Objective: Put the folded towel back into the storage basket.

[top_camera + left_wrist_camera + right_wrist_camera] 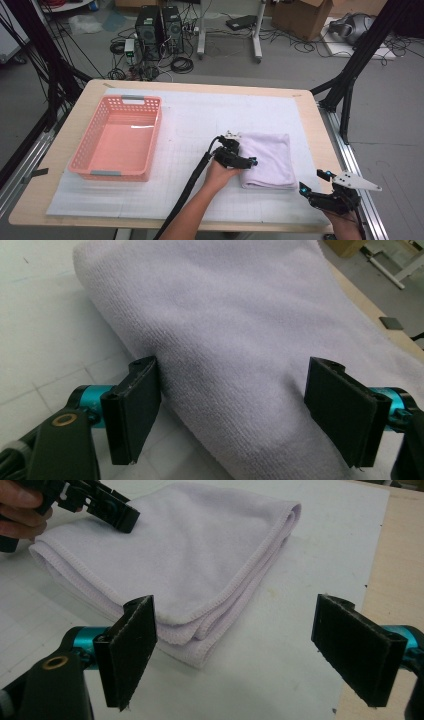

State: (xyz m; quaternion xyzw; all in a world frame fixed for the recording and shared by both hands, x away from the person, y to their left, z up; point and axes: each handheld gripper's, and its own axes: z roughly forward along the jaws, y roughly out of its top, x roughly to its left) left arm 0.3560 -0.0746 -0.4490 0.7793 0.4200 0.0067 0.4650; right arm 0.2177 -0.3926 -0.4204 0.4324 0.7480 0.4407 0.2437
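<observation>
From the high view, the folded towel [267, 159] lay on the white mat [195, 130] toward the counter's [310, 117] right edge, with the pink basket [120, 137] well apart near the left edge. The left tongs [245, 161] stood at the towel's left fold; the right tongs [312, 184] hung near the front right corner, just off the towel. The step looked like taking hold of the towel, perhaps to carry it to the basket. Bare mat between towel and basket left open room.

In the left gripper view, the left tongs [232, 405] stood open, jaws straddling the towel's [235, 330] rounded fold, one jaw touching the cloth. The next move likely called for closing on that fold.

In the right gripper view, the right tongs [250, 645] were open and held nothing, the towel's [185, 560] stitched corner just ahead of them. The mat's right edge and bare counter [395, 560] lay close beside, so little room remained there.
</observation>
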